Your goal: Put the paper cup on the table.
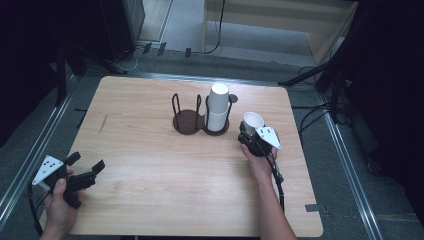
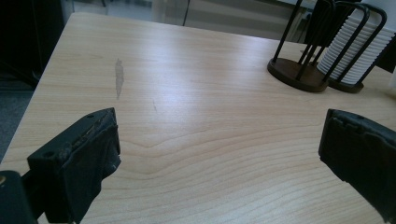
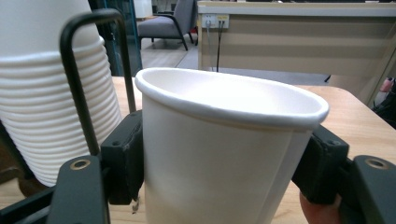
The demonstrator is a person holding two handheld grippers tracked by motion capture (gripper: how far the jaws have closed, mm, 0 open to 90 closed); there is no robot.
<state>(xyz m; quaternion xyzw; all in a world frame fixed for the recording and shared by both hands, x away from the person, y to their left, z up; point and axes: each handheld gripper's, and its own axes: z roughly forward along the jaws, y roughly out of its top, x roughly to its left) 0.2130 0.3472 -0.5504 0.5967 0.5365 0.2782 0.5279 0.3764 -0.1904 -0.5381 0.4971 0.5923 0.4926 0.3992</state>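
Pale wood table (image 1: 150,200) (grey floor around) — right gripper (image 1: 248,136) clamps a paper cup (image 1: 253,121); left gripper (image 1: 85,167) gapes empty.

The hand-held gripper (image 2: 219,154) stands open over the table (image 2: 196,107); a cup rack (image 2: 303,70) stands far right.

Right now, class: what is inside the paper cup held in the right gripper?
The paper cup in the right gripper stands mouth up; the visible upper inside wall is bare white. Its bottom is covered by the near rim, so contents cannot be ruled out.
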